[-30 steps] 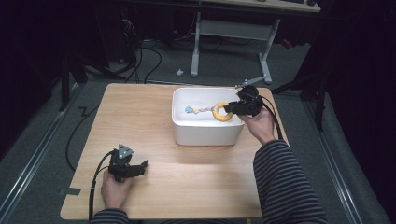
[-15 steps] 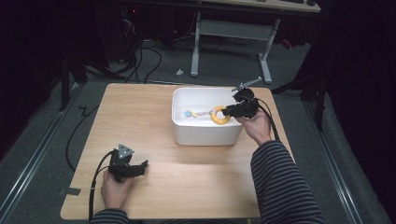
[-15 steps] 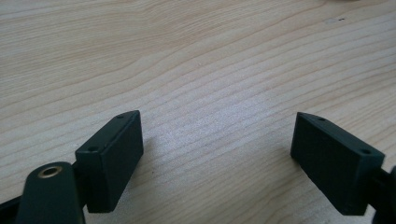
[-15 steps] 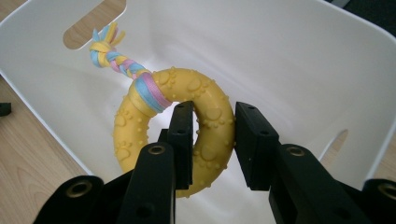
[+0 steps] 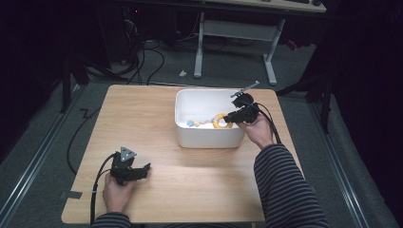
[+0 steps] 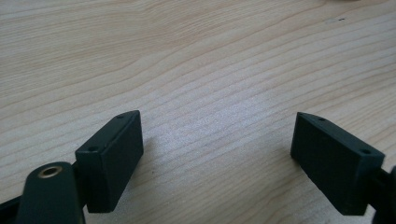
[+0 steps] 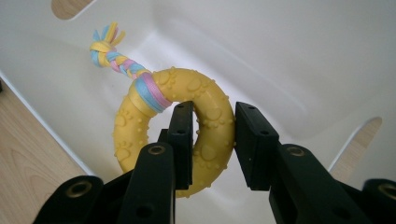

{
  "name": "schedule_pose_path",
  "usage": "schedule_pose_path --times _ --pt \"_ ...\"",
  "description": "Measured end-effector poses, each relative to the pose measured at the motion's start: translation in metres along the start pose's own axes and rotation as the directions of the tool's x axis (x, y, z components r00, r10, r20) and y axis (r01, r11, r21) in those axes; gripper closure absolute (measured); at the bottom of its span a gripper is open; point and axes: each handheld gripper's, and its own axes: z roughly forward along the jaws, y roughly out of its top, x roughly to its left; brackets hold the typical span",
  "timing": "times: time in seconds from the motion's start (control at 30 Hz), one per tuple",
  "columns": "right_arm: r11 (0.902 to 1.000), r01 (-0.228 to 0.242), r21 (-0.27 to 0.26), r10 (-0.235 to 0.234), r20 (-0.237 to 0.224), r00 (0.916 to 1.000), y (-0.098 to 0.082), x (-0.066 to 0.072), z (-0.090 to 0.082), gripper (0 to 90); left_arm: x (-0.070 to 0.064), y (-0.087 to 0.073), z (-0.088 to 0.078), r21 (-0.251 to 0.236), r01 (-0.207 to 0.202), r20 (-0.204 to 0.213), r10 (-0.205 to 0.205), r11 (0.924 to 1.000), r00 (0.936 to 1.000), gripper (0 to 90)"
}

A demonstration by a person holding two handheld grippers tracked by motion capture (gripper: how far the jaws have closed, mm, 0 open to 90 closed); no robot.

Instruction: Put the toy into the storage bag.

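Note:
A yellow rubber ring toy (image 7: 205, 116) with paw prints and a braided pastel rope tail (image 7: 116, 58) hangs inside a white plastic bin (image 5: 209, 135). My right gripper (image 7: 212, 140) is shut on the ring's right side, one jaw through its hole, one outside. In the high view the right gripper (image 5: 234, 116) reaches into the bin from its right rim, with the ring toy (image 5: 219, 121) low inside. My left gripper (image 5: 142, 170) rests on the wooden table (image 5: 142, 118) at the near left, open, with bare wood between its fingers (image 6: 112, 158).
The bin stands at the table's far middle-right and has cut-out handles (image 7: 355, 144) in its walls. Cables (image 5: 97, 185) trail from both grippers. A desk frame (image 5: 237, 33) and floor cables lie beyond the table's far edge.
My right gripper has lowered the ring toy deeper into the bin, moving slightly left. The left gripper has stayed still.

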Motion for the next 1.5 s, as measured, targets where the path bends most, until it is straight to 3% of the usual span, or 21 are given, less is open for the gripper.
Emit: schedule_pose_path --times 0.37,0.5,0.57,0.7,0.83,0.9,1.27,1.5 --pt "0.9996 -0.027 0.009 0.027 -0.001 0.9996 -0.004 -0.003 0.001 68.9 0.0 0.0 0.0 -0.002 0.0 -0.001 0.0 1.0 1.0 17.4" --pt "0.9989 -0.046 0.009 0.047 -0.037 0.9982 -0.004 -0.004 0.0 60.5 0.0 0.0 0.0 -0.002 0.0 -0.001 0.0 1.0 1.0 17.4" --pt "0.999 -0.046 0.004 0.046 -0.03 0.9985 -0.005 -0.005 -0.001 57.7 0.0 0.0 0.0 -0.001 0.0 -0.001 0.0 1.0 1.0 17.4" --pt "0.9984 -0.048 -0.029 0.048 -0.014 0.9988 -0.01 -0.007 -0.009 56.3 0.0 0.0 0.0 -0.001 0.001 -0.001 -0.001 1.0 1.0 17.4" --pt "0.994 -0.039 -0.103 0.041 0.015 0.9991 -0.019 -0.008 -0.027 56.4 0.0 0.0 0.0 -0.001 0.001 -0.001 -0.001 1.0 1.0 17.4" --pt "0.9935 -0.032 -0.11 0.035 0.03 0.9989 -0.021 -0.007 -0.03 56.4 0.0 0.0 0.0 -0.001 0.001 -0.002 -0.001 1.0 1.0 17.4" --pt "0.9735 -0.066 -0.219 0.074 0.028 0.9969 -0.055 -0.022 -0.064 56.7 0.0 -0.001 -0.001 -0.001 0.001 -0.001 -0.001 1.0 1.0 17.4" --pt "0.9523 -0.129 -0.276 0.146 0.04 0.9885 -0.074 -0.032 -0.082 54.7 0.0 -0.001 -0.001 -0.003 0.004 -0.004 -0.004 1.0 1.0 18.2"
